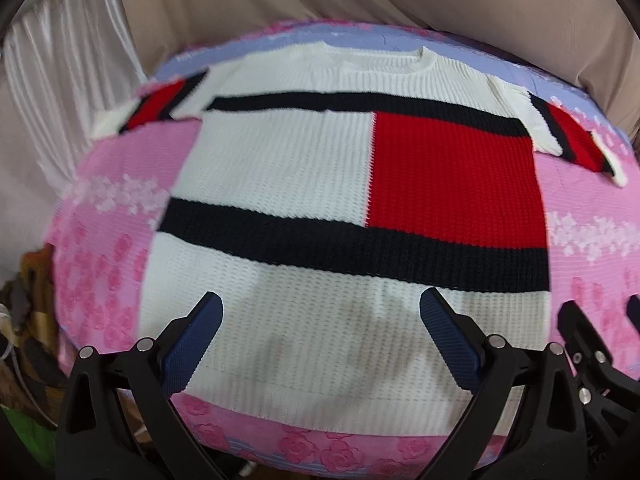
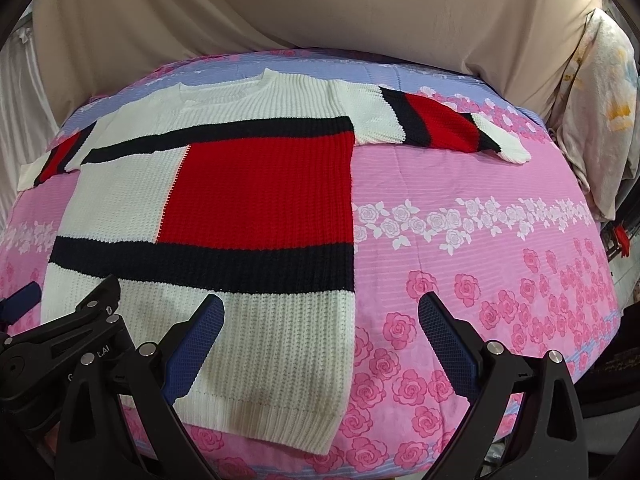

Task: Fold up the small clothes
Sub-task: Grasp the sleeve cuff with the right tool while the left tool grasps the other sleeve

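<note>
while both tools gape, left tool [image 1: 321, 312] | right tool [image 2: 321, 312] | ribbed knit sweater [image 2: 224, 208] flat | floral sheet [image 2: 480, 240]

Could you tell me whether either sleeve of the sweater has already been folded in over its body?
No, in the right wrist view the sweater lies flat on the bedsheet with both sleeves spread outward.

sweater [image 1: 320, 184]: showing chunky ribbed knit, matt | bedsheet [image 2: 460, 216]: lying as smooth printed cloth, matt | left gripper [image 1: 320, 340]: showing matt black plastic, textured blue pads, shiny metal pins | right gripper [image 2: 320, 340]: showing likewise | backdrop drape [image 2: 320, 12]: hanging as soft matt cloth
</note>
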{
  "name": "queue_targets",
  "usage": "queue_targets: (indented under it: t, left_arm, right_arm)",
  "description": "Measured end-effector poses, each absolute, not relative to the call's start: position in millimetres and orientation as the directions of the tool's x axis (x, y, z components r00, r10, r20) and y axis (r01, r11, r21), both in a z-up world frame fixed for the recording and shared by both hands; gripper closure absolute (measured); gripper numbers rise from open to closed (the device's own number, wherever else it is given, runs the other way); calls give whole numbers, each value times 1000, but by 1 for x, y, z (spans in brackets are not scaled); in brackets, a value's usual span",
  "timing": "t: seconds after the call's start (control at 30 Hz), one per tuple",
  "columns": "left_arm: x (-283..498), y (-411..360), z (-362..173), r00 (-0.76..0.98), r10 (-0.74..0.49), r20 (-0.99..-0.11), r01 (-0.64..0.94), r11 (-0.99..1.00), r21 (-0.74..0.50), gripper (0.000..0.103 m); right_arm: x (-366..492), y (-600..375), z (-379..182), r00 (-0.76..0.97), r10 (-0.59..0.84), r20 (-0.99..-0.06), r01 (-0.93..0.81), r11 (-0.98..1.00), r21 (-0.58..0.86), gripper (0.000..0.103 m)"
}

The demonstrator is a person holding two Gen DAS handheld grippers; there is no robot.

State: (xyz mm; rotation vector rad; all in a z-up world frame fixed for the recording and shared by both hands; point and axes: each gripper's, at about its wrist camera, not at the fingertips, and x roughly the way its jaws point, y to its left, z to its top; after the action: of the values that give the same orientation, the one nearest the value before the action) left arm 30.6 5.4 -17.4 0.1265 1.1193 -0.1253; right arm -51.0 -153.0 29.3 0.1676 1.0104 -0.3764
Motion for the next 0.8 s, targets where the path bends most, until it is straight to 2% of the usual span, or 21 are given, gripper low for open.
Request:
queue_targets:
  t: [0.13,0.23,0.4,0.5,0.7,0.77,0.8]
  left_arm:
    - [51,23,-17,384,-165,-909,147,982,-116,5]
    - [66,20,-21,391,-148,-908,144,985,-99,5]
    - [81,-3,-21,421,-83,-903,64,996,-62,5]
    - [82,-27,-26,408,-72,-910,-3,997,-80,5]
    - [84,-71,-39,386,-81,-919,56,996,-64,5]
    - [85,-77,-41,380,-95,-920,74,995,-73,5]
    - [86,-79,-42,376,-99,-921,84,994,-73,5]
  right_arm:
    - [-43,-186,17,471,-137,-871,442,892,99,7]
    - [-42,-251,4,467,-114,-877,577,790,205,7]
    - [-31,-411,-14,473,-143,-870,730,616,296,9]
    - [-14,-503,-26,471,-155,-868,775,543,324,18]
    - [19,-621,-75,543,-46,-839,783,389,485,35]
    - [27,-629,-72,599,-81,-797,749,409,522,56]
    - [35,-630,-75,602,-49,-797,735,423,529,88]
